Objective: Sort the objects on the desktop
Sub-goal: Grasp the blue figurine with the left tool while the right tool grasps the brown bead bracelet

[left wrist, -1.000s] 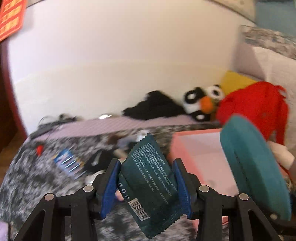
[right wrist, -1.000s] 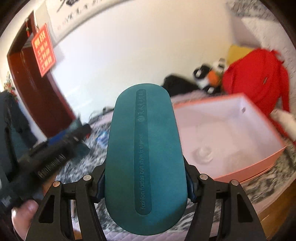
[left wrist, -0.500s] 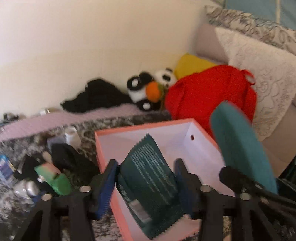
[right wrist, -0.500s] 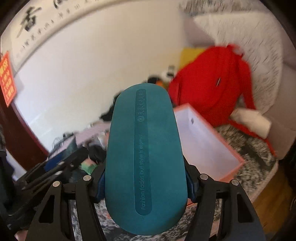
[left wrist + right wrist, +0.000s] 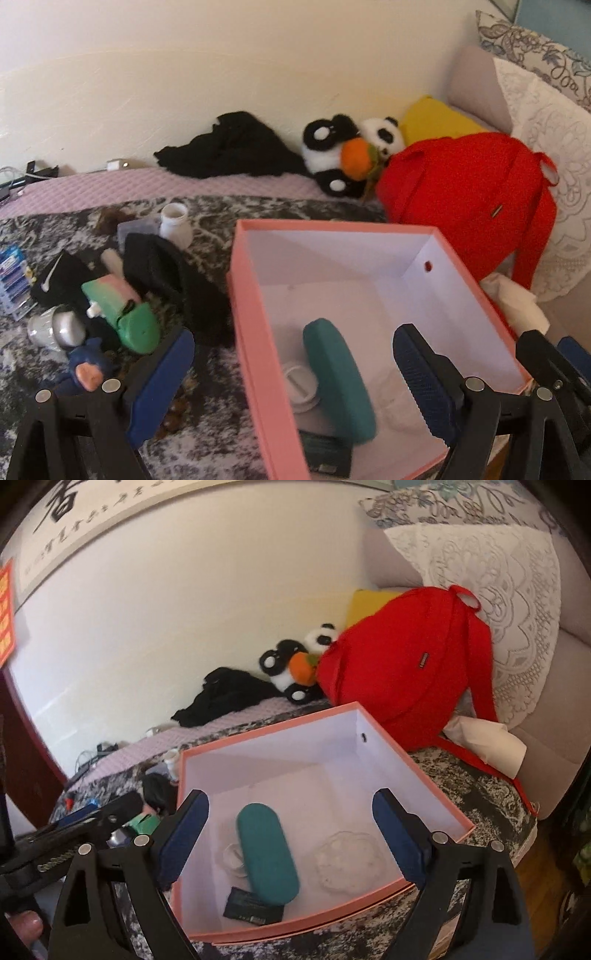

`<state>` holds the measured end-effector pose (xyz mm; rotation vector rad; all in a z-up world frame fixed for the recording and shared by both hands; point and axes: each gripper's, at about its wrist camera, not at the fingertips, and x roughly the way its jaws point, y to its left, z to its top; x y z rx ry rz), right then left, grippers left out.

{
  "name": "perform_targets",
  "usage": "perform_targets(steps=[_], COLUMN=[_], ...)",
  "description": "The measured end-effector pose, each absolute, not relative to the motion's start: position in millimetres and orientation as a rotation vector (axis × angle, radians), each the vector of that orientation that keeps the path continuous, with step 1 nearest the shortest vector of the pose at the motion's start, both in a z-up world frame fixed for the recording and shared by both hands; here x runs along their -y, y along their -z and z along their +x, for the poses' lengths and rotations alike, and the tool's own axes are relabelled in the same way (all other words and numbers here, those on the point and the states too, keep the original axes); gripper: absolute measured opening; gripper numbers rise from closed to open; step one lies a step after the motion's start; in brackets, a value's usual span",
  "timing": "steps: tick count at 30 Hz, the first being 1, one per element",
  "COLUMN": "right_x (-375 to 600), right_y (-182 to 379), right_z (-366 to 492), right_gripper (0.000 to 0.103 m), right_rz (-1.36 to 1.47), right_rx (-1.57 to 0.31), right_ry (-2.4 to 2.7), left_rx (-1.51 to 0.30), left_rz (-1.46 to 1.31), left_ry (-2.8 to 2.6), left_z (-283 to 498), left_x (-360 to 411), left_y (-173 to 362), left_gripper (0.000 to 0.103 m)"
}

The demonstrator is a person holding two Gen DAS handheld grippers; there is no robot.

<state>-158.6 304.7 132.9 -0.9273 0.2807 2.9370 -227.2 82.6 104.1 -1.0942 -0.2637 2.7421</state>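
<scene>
Glasses case (image 5: 266, 853), teal and oval, lies inside the pink box (image 5: 436, 782), and I read it at about 11 o'clock from the midpoint of my right tool (image 5: 291, 840), below and between its spread blue pads, touching neither. My right tool is released and carries nothing. Just at the case's near end, toward 6 o'clock, the dark green packet (image 5: 253, 912) lies flat on the box floor with the case overlapping its upper edge. A white round lid (image 5: 233, 856) peeks out at the case's 9 o'clock side, and a clear plastic piece (image 5: 345, 860) sits at its 3 o'clock, apart from it.

From the left wrist view, my left tool (image 5: 293, 380) is also released, empty, its pads straddling the box's near left wall (image 5: 258, 354): one pad outside over the bed, the other over the box interior. The case (image 5: 338, 380) lies tilted just right of this tool's centre, around 3 o'clock, with the packet (image 5: 325, 452) under its near end at 5 o'clock.

Outside the box, at 9 to 10 o'clock, loose items lie on the patterned bed cover (image 5: 221, 435): a green and pink case (image 5: 122, 310), a white bottle (image 5: 175, 225), a battery pack (image 5: 13, 280). A red backpack (image 5: 465, 199) leans beyond the box at 1 o'clock.
</scene>
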Motion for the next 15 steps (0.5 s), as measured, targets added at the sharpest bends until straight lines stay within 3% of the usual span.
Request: perform_targets(steps=[6,15], right_x=[-254,-151], right_y=[-132,-112], right_z=[-153,-157], right_gripper=[0.097,0.098], right_rz=[-0.966,-1.178], right_rx=[-0.209,-0.141], right_ry=[-2.984,-3.151], left_rx=[0.238,0.208], left_rz=[-1.158,-1.348], left_ry=[-2.811,-2.977], left_z=[-216,-195], left_x=[-45,71], left_y=[-91,-51], left_gripper=[0.091,0.091])
